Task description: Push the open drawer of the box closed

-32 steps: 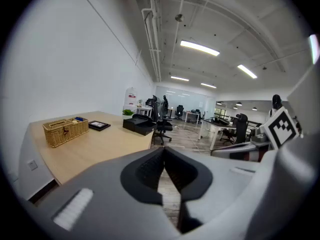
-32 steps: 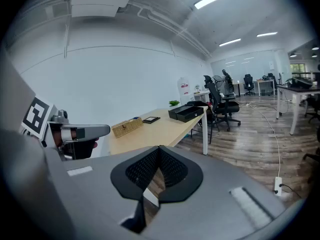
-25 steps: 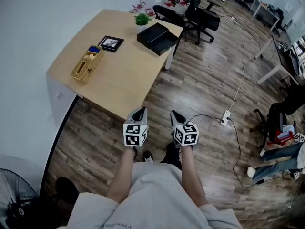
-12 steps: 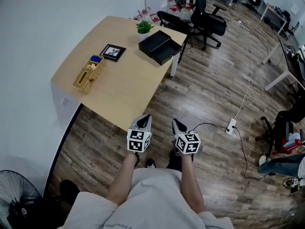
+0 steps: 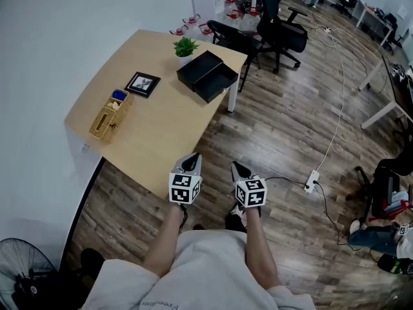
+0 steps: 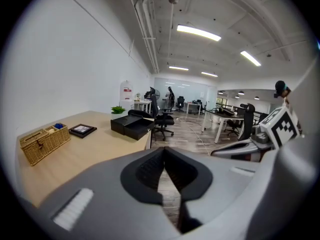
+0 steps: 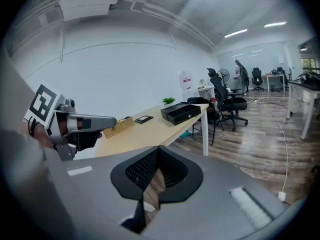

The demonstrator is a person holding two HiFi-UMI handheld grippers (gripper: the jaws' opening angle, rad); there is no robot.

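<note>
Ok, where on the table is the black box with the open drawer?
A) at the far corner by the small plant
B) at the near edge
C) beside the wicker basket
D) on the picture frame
A: the black box sits at the table's far corner, right beside the plant.

Grey left gripper and right gripper with black ribbed pads, each bearing a white cube of black square markers; pale grey short-sleeved shirt, dark shoes
</note>
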